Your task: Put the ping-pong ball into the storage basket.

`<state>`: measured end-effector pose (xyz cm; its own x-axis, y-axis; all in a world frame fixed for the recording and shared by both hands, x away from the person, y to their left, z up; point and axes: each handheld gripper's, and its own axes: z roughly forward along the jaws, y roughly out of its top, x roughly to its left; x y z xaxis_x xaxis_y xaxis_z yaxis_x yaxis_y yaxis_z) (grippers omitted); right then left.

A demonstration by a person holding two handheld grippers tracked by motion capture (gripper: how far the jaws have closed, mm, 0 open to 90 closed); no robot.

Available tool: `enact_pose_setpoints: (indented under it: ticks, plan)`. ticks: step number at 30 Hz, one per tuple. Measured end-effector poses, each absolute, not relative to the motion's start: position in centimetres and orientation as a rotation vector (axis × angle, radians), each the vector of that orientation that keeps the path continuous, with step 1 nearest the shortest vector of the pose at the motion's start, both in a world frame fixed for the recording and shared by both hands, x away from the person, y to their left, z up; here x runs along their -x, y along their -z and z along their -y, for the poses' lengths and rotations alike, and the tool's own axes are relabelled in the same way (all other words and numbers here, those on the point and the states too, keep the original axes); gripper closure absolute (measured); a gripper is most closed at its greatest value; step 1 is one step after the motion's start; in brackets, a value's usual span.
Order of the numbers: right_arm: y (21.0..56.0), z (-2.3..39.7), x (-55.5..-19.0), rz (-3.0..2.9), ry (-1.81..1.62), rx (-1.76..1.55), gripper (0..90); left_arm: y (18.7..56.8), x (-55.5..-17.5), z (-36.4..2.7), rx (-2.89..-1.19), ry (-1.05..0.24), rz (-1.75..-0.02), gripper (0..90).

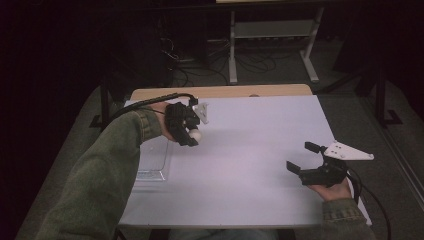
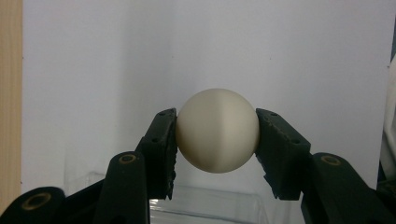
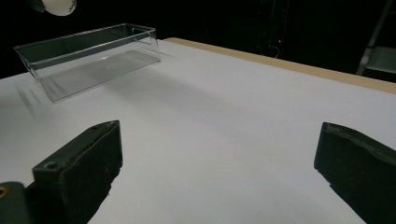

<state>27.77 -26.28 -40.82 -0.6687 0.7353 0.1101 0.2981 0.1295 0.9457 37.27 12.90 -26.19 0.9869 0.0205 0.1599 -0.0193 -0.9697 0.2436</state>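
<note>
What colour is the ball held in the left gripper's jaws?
Plain off-white, cream-tinted, with no pattern: the smooth round ball shows best in the left gripper view.

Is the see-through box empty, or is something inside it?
Empty. In the right gripper view the clear box shows only its bare bottom through the walls. The white ball is outside it, pinched in the left tool.

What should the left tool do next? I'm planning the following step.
Probably carry the white ball over the clear bin and lower it in: the left tool grips it above the table, with the bin's rim just below. The right tool waits open.
</note>
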Motion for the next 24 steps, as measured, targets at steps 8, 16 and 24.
enact_pose_setpoints:
  ticks: [8, 16, 24]
  plan:
    - [40.8, 26.3, -27.8, -2.034, -1.552, -0.998, 0.4, 25.8, -37.0, -13.6, -2.906, -0.231, 0.002, 50.8]
    - [40.8, 26.3, -27.8, -2.037, -1.549, -0.997, 0.4, 25.4, -36.7, -14.6, -2.93, -0.224, -0.009, 50.9]
    - [40.8, 26.2, -27.8, -2.039, -1.544, -0.996, 0.4, 25.0, -36.6, -15.5, -2.947, -0.211, -0.01, 51.0]
